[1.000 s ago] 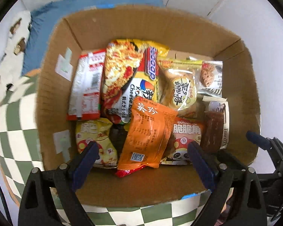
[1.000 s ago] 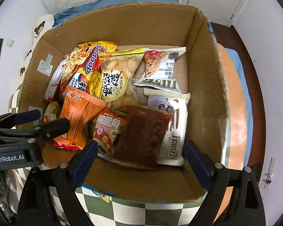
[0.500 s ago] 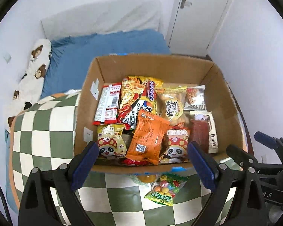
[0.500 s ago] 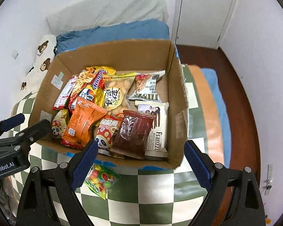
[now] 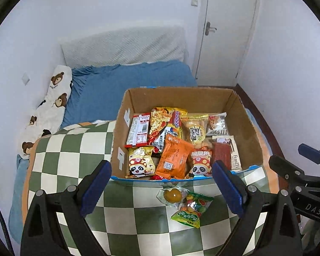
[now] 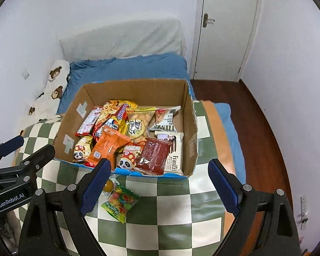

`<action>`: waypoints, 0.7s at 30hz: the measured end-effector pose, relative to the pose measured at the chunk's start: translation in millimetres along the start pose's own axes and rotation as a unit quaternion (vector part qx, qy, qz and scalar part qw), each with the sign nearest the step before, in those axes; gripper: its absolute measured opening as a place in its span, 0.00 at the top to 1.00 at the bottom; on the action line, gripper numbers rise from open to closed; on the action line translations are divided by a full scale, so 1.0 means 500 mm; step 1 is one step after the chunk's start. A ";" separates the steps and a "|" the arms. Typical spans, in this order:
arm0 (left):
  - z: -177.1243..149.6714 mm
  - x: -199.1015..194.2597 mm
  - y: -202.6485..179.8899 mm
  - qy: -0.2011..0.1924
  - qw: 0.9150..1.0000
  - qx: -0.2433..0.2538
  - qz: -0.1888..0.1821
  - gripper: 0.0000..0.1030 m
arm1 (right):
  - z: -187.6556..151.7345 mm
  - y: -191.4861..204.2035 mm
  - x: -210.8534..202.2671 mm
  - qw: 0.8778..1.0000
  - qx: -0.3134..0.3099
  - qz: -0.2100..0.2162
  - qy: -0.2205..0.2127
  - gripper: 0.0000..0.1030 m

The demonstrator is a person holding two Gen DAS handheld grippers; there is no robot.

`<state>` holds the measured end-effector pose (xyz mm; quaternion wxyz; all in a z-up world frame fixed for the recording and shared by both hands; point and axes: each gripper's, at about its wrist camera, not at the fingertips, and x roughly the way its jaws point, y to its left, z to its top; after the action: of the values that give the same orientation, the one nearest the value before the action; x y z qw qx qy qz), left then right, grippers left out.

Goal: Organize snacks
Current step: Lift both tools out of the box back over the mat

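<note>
Before the cardboard box (image 5: 248, 125), on checked blanket (image 5: 70, 147): candy bag (image 5: 191, 210) and jelly cup (image 5: 172, 195), just clear of its near edge. Left hand-held gripper (image 5: 162, 188) and right hand-held gripper (image 6: 160, 186) both spread apart, empty. Snack packets (image 5: 175, 157) fill box.

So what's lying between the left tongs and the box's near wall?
Two loose snacks on the checkered cover: a clear-wrapped yellow sweet and a green candy bag, seen in both wrist views.

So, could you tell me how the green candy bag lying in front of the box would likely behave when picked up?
The candy bag is probably floppy, as its film looks crinkled. The round sweets inside would likely shift. It seems light.
</note>
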<state>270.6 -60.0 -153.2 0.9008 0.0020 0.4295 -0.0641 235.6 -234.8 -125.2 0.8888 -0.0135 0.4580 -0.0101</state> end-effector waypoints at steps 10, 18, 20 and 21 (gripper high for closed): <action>-0.006 -0.038 -0.008 -0.026 1.000 0.001 0.005 0.07 | -0.018 0.003 -0.055 1.000 0.016 0.014 -0.020 0.09; -0.096 0.048 0.046 0.041 0.998 -0.027 0.049 0.06 | -0.086 0.008 0.039 0.995 0.064 0.057 0.058 0.05; -0.133 0.086 0.068 0.072 0.995 -0.035 0.067 0.06 | -0.122 0.014 0.097 0.989 0.087 0.073 0.098 0.05; -0.151 0.104 0.080 0.087 0.993 -0.040 0.075 0.06 | -0.139 0.017 0.126 0.985 0.098 0.078 0.115 0.05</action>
<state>249.2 -21.8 -243.0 0.8617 0.0035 0.5069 0.0213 215.7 -229.3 -216.7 0.8253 0.1107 0.5536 0.0130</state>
